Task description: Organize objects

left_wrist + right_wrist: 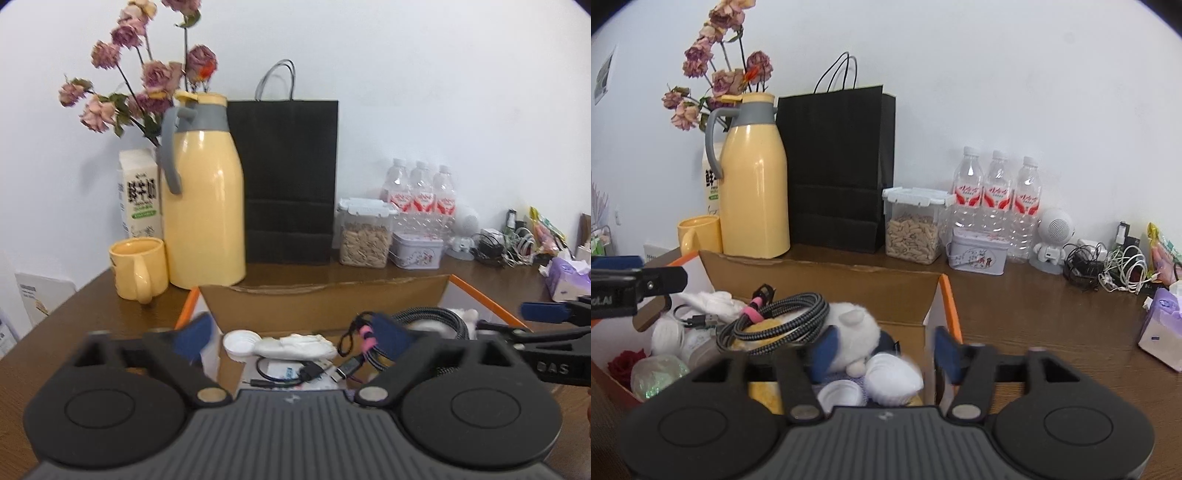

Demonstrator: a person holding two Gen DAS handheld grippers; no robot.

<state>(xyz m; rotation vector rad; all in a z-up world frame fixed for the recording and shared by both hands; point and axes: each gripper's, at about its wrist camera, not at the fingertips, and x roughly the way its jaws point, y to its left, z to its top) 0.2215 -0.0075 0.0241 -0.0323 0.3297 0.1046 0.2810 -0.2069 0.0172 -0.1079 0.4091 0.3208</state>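
An open cardboard box [325,295] with orange edges stands on the brown table and holds loose small things. My left gripper [295,334] is open wide over its near side, above a white cap [240,343], a white cloth bundle [295,347] and thin cables; nothing sits between its blue pads. My right gripper [886,352] is open over the right part of the box [820,280], above a white plush toy [857,332] and white shells [894,380]. A coiled braided cable [783,317] lies on the plush. The pads press on nothing.
Behind the box stand a yellow thermos [207,206], a yellow mug [136,266], a milk carton [140,192], a black paper bag [291,177], a snack jar [364,236], a tin [417,251] and three water bottles [423,192]. Chargers [1108,262] and a tissue pack [1163,328] lie right.
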